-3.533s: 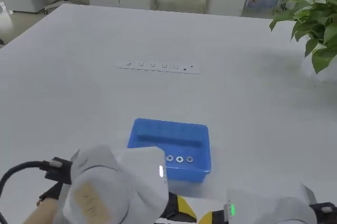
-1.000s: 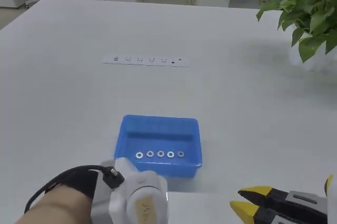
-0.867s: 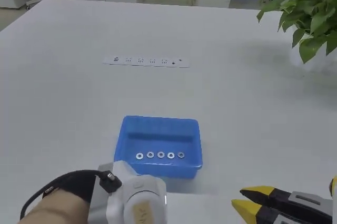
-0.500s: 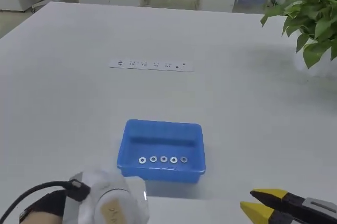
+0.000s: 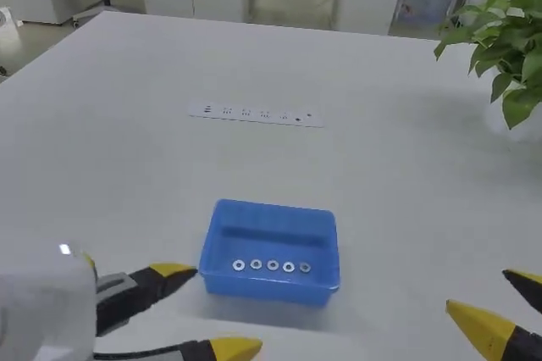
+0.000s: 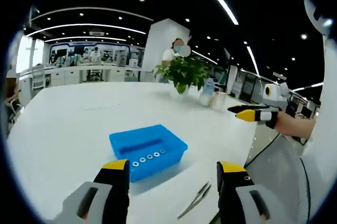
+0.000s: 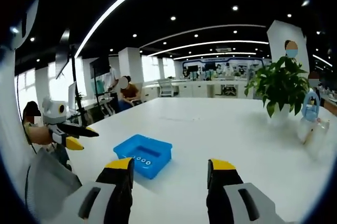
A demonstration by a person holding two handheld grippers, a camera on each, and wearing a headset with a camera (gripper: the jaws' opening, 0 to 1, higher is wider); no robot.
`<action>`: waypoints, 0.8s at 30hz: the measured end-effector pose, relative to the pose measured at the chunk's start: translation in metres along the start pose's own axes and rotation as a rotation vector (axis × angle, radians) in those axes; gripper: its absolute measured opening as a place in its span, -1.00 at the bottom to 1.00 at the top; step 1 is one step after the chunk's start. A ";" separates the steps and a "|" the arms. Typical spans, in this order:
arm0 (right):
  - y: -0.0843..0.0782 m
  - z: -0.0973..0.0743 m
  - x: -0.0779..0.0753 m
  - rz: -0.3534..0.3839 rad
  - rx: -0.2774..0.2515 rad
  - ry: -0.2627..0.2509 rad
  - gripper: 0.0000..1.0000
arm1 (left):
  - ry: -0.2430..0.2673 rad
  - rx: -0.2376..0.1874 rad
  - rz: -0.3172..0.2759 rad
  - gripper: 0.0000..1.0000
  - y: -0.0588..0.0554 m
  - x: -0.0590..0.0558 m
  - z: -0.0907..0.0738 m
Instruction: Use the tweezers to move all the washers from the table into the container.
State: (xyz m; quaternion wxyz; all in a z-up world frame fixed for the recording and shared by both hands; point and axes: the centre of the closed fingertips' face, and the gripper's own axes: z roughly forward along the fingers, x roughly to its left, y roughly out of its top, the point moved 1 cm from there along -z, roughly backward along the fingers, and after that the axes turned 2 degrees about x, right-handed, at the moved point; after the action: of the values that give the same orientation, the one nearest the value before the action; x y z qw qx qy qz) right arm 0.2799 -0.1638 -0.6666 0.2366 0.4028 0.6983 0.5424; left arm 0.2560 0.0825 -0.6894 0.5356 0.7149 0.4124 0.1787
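- drawn back leftward since earlier: left hand-held gripper [image 5: 212, 308], jaws wide apart, empty
- right hand-held gripper [image 5: 484, 291]: wide apart, empty
- five washers [image 5: 272, 266]: rowed inside blue container [image 5: 269, 219]
- tweezers [image 6: 196, 199]: on tabletop [image 5: 381, 166] near container, ungrasped

Left claw [image 5: 210, 308], right claw [image 5: 481, 290], yellow-tipped black

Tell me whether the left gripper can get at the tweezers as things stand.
Probably yes: the left gripper has open jaws, and the tweezers lie bare on the table just ahead of them, apart from the blue container.
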 end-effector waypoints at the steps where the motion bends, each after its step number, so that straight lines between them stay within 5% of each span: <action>1: 0.001 0.000 0.000 0.000 -0.004 -0.003 0.15 | 0.030 -0.013 0.009 0.47 0.002 0.005 -0.004; 14: 0.009 0.013 0.005 0.018 -0.064 -0.045 0.75 | 0.323 -0.173 0.054 0.93 0.019 0.037 -0.036; 18: 0.009 0.013 0.005 0.052 -0.083 -0.045 0.80 | 0.370 -0.273 0.056 0.98 0.032 0.041 -0.043; 24: 0.005 0.010 0.004 -0.008 -0.056 -0.084 0.77 | 0.391 -0.225 0.056 0.97 0.023 0.049 -0.042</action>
State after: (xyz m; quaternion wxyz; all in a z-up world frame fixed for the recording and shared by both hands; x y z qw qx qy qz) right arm 0.2867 -0.1540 -0.6640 0.2792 0.4155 0.6739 0.5434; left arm 0.2653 0.1449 -0.6629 0.5168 0.6134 0.4659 0.3736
